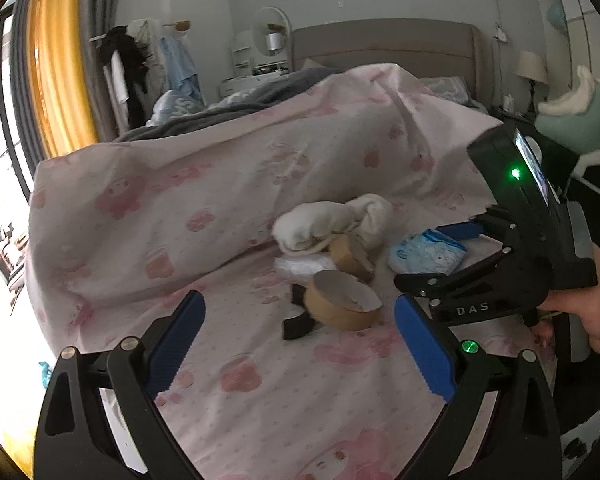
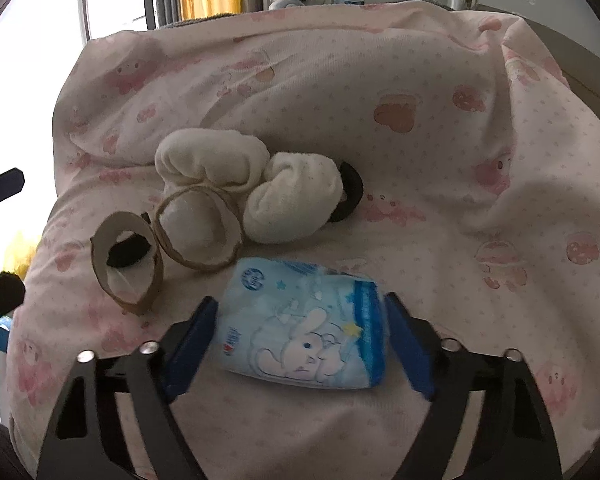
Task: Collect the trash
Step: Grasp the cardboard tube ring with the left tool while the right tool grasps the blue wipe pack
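A blue tissue pack (image 2: 304, 332) with a rabbit print lies on the pink sheet between the pads of my right gripper (image 2: 302, 340). The pads stand close at its two sides and the pack looks unsqueezed. In the left wrist view the same pack (image 1: 426, 254) lies under the right gripper (image 1: 432, 260), which a hand holds. My left gripper (image 1: 300, 340) is open and empty, just short of a cardboard tape ring (image 1: 342, 300). A second ring (image 1: 350, 256) leans behind it, by crumpled clear plastic (image 1: 300, 265). Both rings (image 2: 126, 264) (image 2: 198, 232) sit left of the pack.
Rolled white socks (image 2: 260, 184) lie behind the rings, with a black hair band (image 2: 350, 192) at their right. A black object (image 1: 296, 320) lies under the near ring. A folded pink quilt (image 1: 204, 168) rises behind. The bed's edge, a window and an orange curtain (image 1: 56, 64) are at the left.
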Demonstrator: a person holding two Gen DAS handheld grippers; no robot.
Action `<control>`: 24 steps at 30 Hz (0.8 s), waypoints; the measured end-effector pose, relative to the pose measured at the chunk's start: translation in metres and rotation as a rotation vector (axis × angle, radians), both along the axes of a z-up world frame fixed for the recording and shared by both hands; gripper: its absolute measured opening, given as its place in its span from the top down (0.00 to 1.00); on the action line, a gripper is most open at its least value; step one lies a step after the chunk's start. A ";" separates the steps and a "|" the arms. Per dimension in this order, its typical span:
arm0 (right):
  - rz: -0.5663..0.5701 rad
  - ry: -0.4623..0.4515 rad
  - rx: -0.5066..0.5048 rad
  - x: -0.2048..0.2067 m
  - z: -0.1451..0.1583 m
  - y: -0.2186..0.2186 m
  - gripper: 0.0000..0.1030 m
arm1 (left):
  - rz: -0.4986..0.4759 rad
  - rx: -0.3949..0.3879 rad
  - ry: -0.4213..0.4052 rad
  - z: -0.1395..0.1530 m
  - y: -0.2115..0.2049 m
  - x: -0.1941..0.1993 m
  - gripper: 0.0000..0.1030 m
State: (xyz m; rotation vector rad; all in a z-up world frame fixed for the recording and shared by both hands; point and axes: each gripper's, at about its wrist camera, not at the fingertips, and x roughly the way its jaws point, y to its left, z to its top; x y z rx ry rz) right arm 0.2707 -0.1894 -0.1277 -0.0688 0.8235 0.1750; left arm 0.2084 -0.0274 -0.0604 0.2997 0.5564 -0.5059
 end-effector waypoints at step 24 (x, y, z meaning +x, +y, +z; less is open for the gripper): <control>0.037 -0.035 0.129 -0.011 0.025 -0.035 0.26 | -0.021 0.130 0.018 -0.030 -0.051 0.017 0.18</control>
